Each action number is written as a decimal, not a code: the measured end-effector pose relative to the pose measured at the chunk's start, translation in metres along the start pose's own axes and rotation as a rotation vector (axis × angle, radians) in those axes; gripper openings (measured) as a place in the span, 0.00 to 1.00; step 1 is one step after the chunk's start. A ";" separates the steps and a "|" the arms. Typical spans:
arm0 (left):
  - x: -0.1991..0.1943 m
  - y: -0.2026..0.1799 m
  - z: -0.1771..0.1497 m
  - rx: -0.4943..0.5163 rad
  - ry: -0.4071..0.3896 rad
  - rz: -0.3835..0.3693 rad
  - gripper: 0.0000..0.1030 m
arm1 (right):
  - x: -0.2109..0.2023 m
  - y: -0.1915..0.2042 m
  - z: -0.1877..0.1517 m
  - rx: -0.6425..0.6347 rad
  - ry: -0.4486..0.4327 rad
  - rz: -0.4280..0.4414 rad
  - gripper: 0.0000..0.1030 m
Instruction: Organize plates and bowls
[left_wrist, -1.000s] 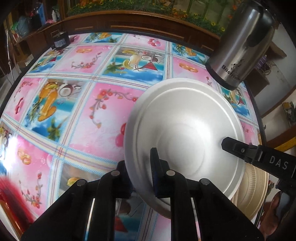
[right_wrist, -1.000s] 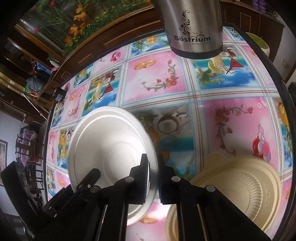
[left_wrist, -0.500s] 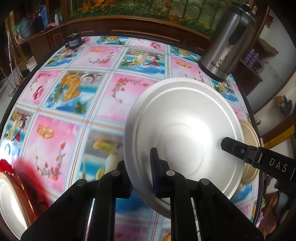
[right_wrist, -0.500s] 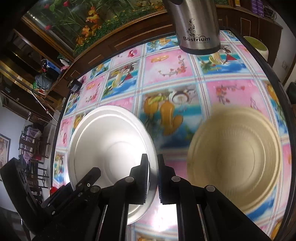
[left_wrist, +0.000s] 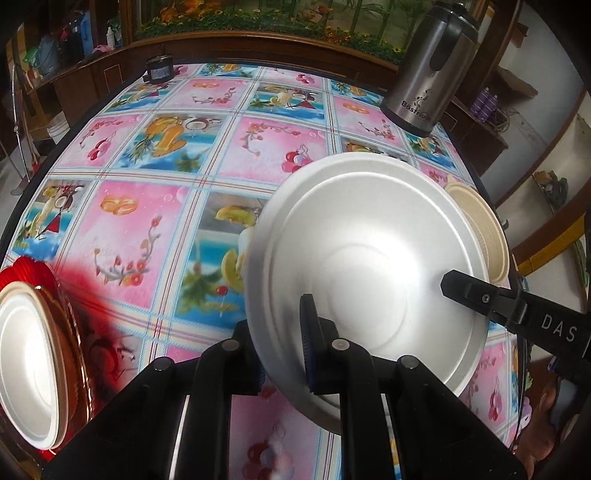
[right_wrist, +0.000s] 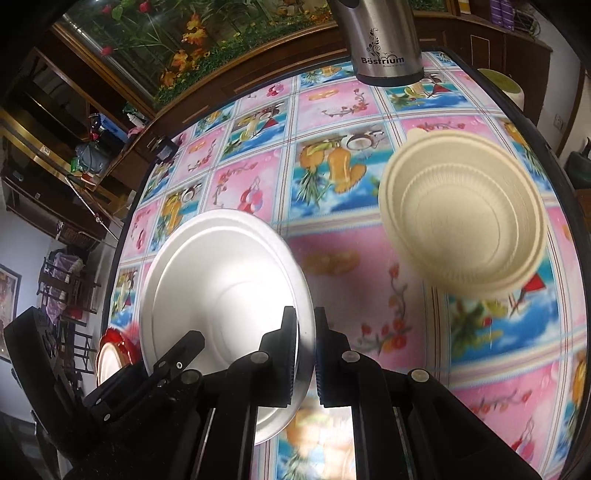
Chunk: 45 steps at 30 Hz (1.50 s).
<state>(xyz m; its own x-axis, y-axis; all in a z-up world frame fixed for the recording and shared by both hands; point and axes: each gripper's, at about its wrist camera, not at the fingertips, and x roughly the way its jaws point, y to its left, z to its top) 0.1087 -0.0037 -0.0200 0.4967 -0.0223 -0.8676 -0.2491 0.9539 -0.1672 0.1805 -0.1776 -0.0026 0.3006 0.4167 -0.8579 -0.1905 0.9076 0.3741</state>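
A white foam plate (left_wrist: 369, 280) hangs tilted above the table, held from two sides. My left gripper (left_wrist: 281, 350) is shut on its near left rim. My right gripper (right_wrist: 306, 350) is shut on the opposite rim of the same white plate (right_wrist: 221, 288). To the right, a stack of cream ribbed bowls (right_wrist: 461, 218) sits on the table, and its edge shows behind the white plate as cream bowls (left_wrist: 487, 236). At the far left, a red plate (left_wrist: 74, 314) carries a stack of white plates (left_wrist: 22, 354). The left gripper (right_wrist: 177, 354) also shows in the right wrist view.
A steel flask (left_wrist: 428, 70) stands at the far right of the table (left_wrist: 155, 229), which has a pink and blue patterned cloth. A small black object (left_wrist: 159, 68) sits at the far edge. Wooden cabinets run behind the table.
Both grippers carried the white plate leftward across the table. The cream bowls and flask dropped back to the right. The red plate with white plates came into view at the left.
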 end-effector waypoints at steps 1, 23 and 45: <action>-0.002 0.001 -0.003 0.002 -0.001 -0.003 0.13 | -0.001 0.001 -0.003 -0.001 -0.003 0.002 0.08; -0.058 0.055 -0.044 -0.018 -0.093 -0.001 0.13 | -0.030 0.055 -0.064 -0.084 -0.063 0.066 0.08; -0.102 0.138 -0.063 -0.135 -0.205 0.115 0.13 | -0.014 0.147 -0.085 -0.235 -0.041 0.189 0.08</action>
<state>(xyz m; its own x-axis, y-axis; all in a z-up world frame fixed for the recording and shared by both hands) -0.0289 0.1117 0.0163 0.6129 0.1582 -0.7741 -0.4158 0.8977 -0.1458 0.0683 -0.0543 0.0346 0.2759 0.5831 -0.7641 -0.4566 0.7790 0.4296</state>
